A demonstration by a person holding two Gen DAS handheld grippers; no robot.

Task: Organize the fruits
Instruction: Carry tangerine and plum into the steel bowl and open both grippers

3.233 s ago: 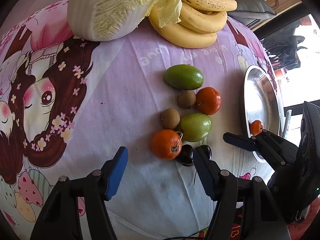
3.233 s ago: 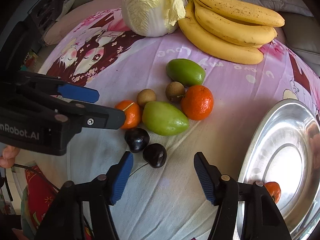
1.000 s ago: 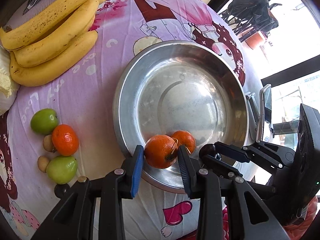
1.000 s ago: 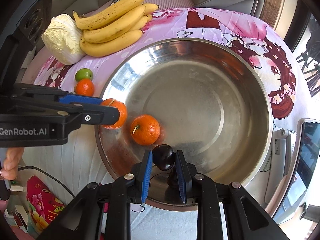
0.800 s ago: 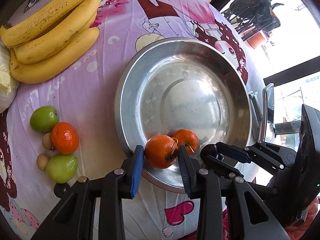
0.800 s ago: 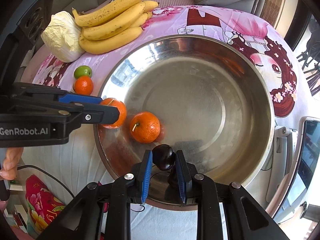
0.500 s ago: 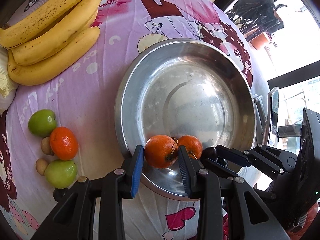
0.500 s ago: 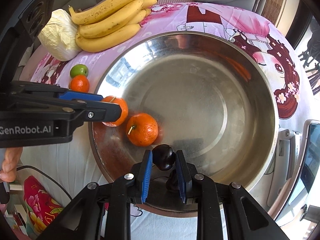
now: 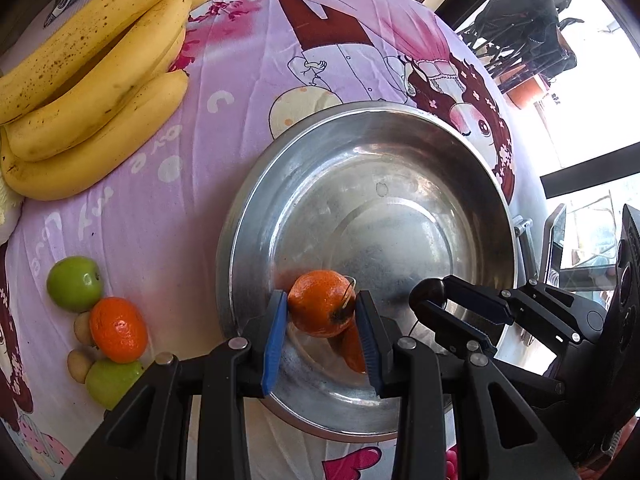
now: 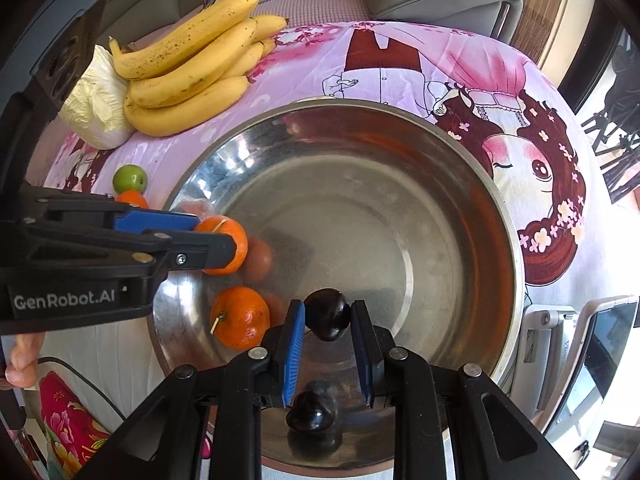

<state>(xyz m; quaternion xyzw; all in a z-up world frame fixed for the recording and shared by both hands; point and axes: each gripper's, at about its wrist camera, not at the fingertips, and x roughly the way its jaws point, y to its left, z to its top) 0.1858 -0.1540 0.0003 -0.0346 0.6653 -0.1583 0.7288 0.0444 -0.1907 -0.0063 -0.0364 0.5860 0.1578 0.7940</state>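
- Pink cartoon cloth (image 9: pixel 248 92) covered the table under a steel bowl (image 9: pixel 256 208).
- Left gripper (image 9: pixel 322 330) jaws pinched a tangerine (image 9: pixel 320 304): round, firm, a bit squishy.
- Right gripper (image 10: pixel 326 338) jaws pinched a dark cherry (image 10: pixel 327 319): small, slippery, easily crushed.
- Both hung over the bowl.

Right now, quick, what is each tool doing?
Left tool: shut on an orange, over the metal bowl.
Right tool: shut on a dark cherry, over the same bowl.

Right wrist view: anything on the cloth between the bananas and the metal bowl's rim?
Nothing: between the bananas and the metal bowl rim only bare pink cloth shows; the left wrist view agrees.
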